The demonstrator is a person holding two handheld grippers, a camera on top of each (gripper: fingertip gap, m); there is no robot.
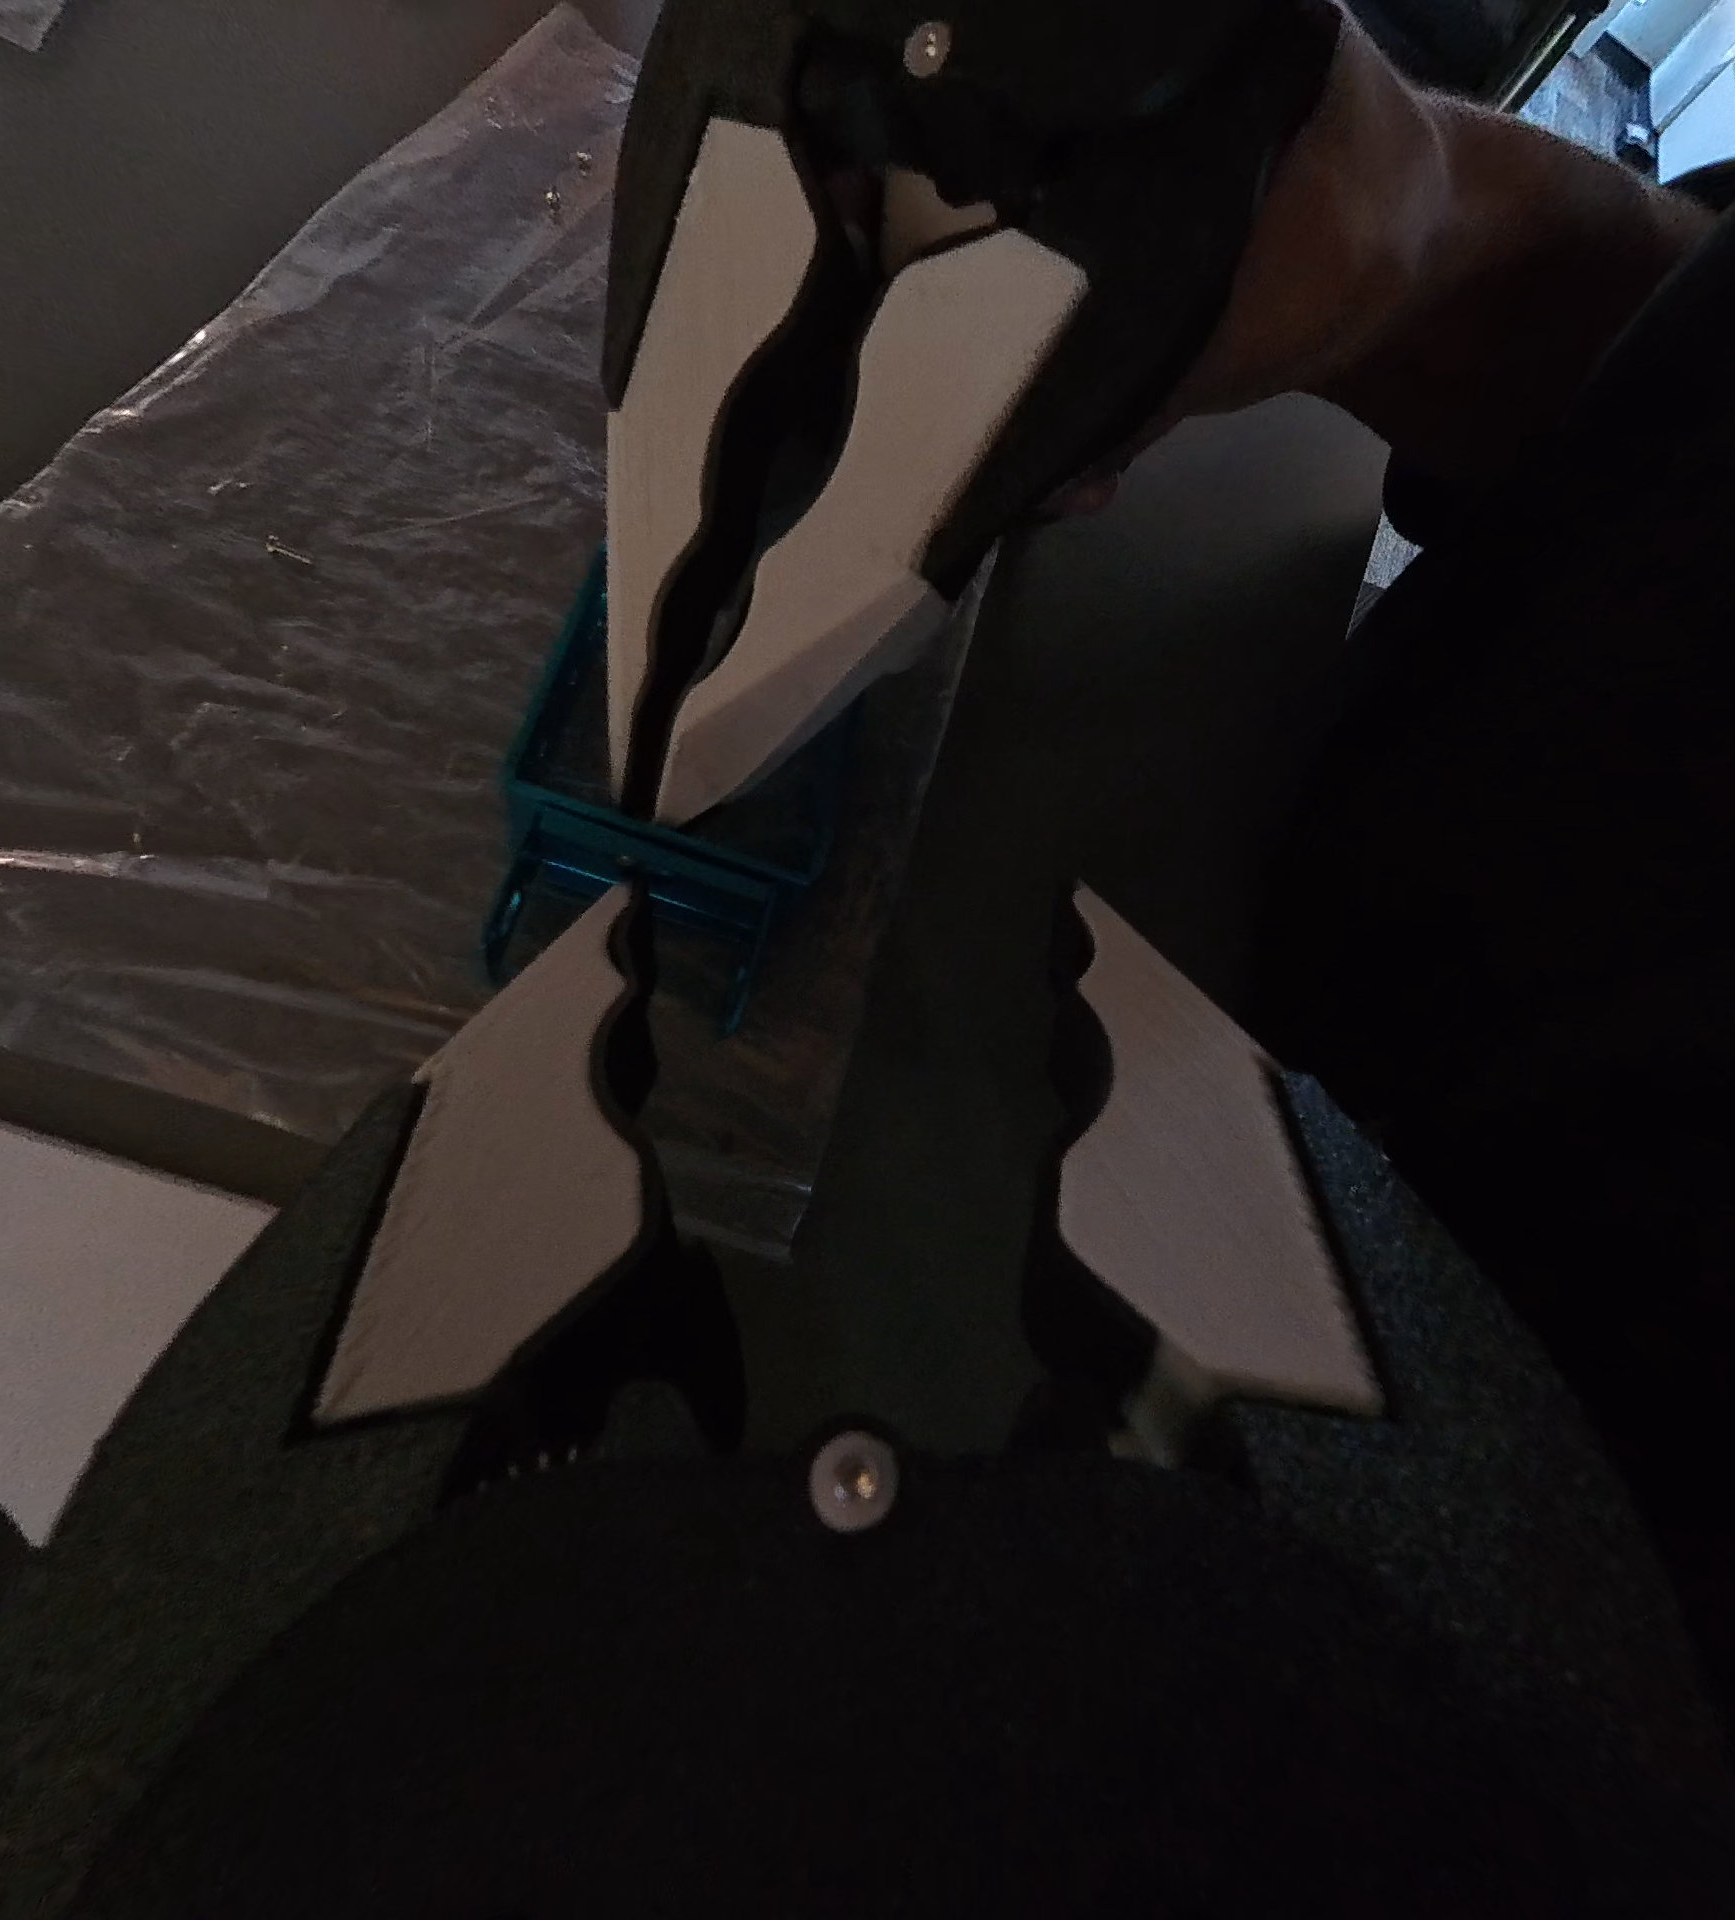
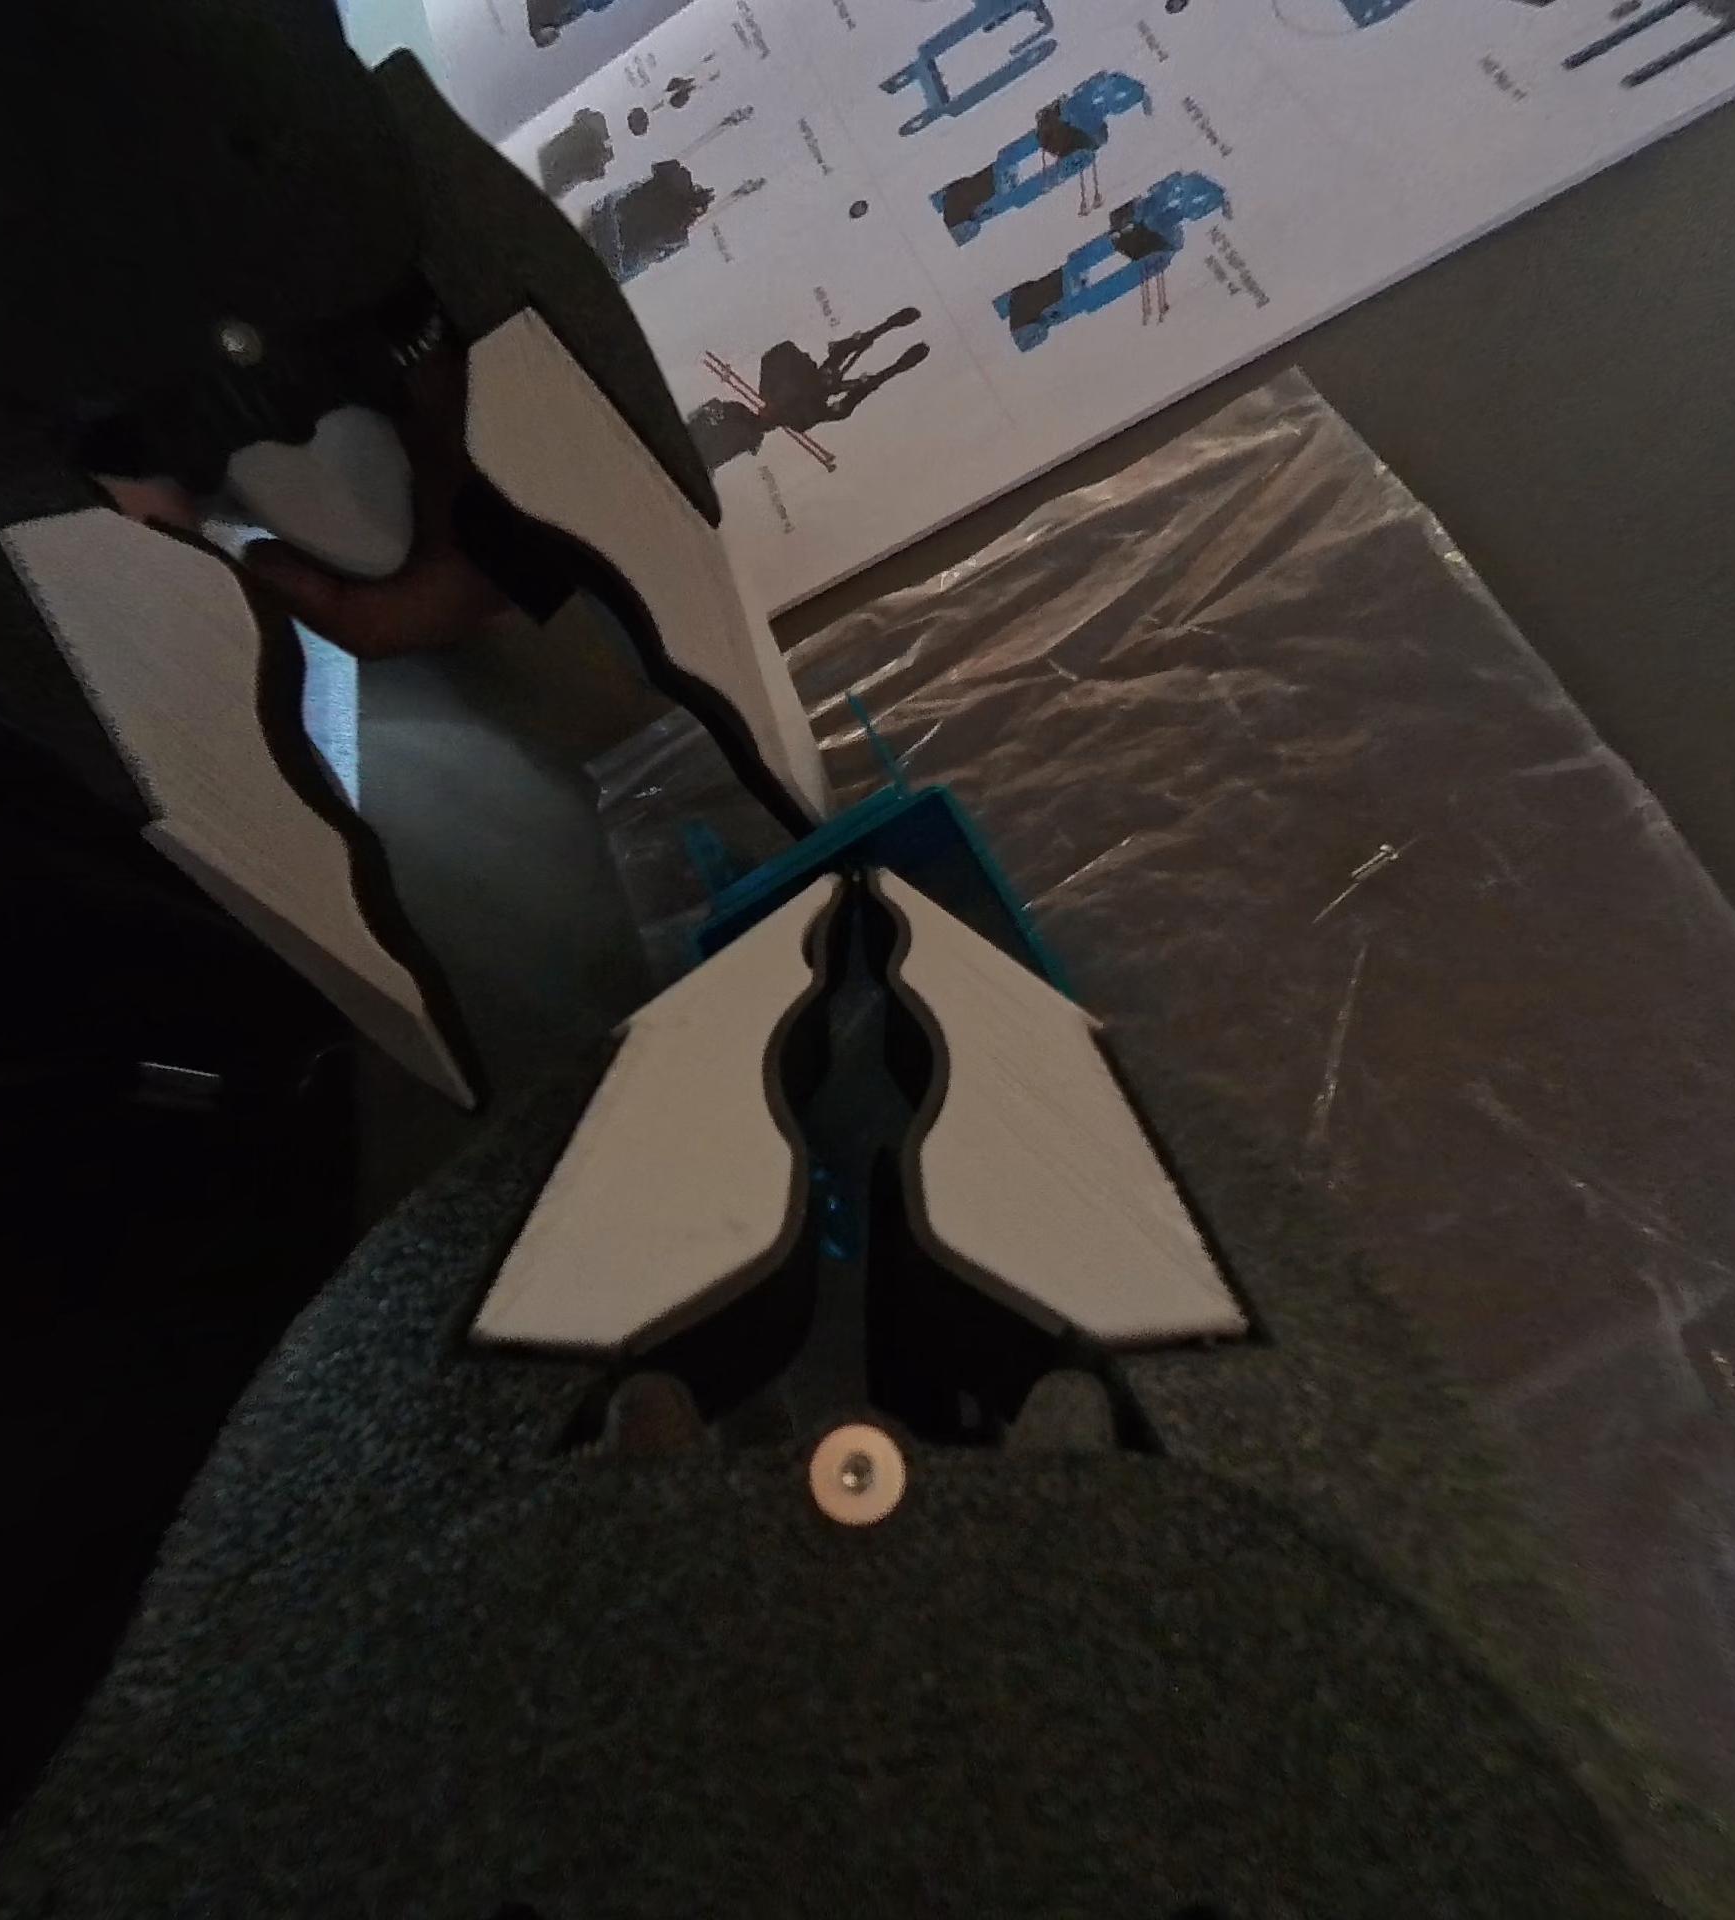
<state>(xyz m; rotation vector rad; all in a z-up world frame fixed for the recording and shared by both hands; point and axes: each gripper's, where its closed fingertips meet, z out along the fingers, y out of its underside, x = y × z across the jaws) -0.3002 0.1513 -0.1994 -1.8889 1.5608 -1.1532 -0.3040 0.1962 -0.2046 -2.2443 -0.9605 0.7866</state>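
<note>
Two claws are meeting over one blue metal bracket point(image 1: 634, 862), which is sitting on one sheet of clear crinkled plastic point(image 1: 219, 675) spread over the dark tabletop point(image 2: 1569, 364). One printed sheet of assembly drawings point(image 2: 946, 208) is lying past the plastic's far edge. A few small screws are lying loose on the plastic, well apart from the bracket, and open plastic is stretching away on that side. The left claw point(image 1: 847, 914) is standing wide, one fingertip touching the bracket's top edge, the other out over the tabletop. The right claw point(image 2: 858, 878) is drawn narrow, its tips pinching the bracket's thin upper wall. A person's hand point(image 1: 1382, 239) is gripping the right claw's handle
</note>
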